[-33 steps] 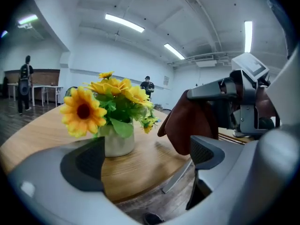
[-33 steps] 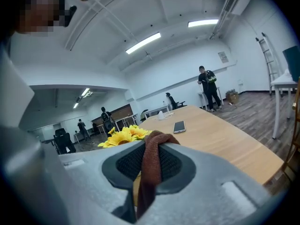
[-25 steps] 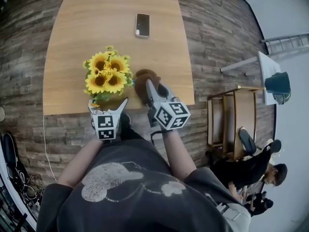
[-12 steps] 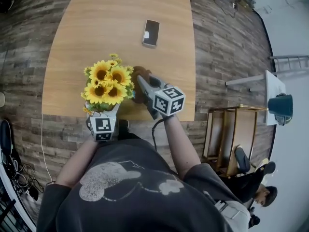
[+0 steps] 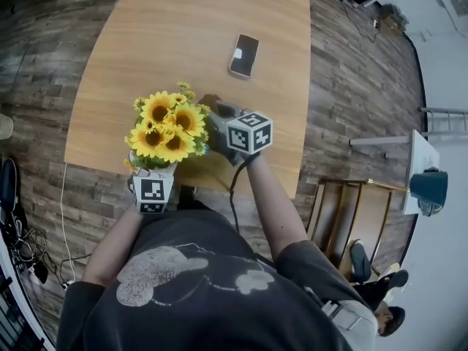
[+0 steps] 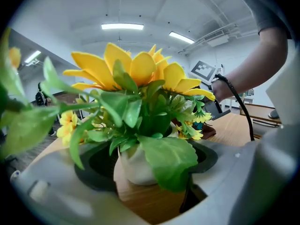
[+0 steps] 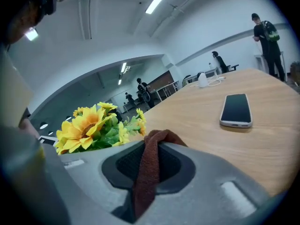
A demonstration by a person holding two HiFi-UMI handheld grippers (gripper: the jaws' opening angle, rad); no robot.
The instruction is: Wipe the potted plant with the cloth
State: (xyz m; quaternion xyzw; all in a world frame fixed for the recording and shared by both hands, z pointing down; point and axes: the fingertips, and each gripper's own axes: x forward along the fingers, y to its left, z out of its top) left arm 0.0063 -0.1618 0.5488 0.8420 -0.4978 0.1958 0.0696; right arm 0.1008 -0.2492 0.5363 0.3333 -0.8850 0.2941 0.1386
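My left gripper (image 5: 155, 167) is at the near edge of the table (image 5: 183, 28). Its two fingers are apart, one on each side of the little white pot (image 6: 132, 167). They have just been closing in. The pot stands between them, but I do not think they squeeze it yet.

This could go wrong. The pot sits very near the table edge. If I shut my fingers crooked or too hard, it may tip or slide off. If I leave it loose, the wiping may push it over.

The potted plant (image 5: 167, 126) has big bright yellow sunflowers, some tiny yellow ones and lots of green leaves. The bunch is much wider than the pot, so I think it is easy to knock over. One big leaf hangs down over the front of the pot.

Just to the right of the flowers is my right gripper (image 7: 149, 165). Its fingers are clamped tight on the brown cloth (image 7: 157, 139). Only a small fold pokes out past them. So the hard fingers might bump the petals and bend them.

Farther right a phone (image 5: 244, 55) lies flat, well away from all this.
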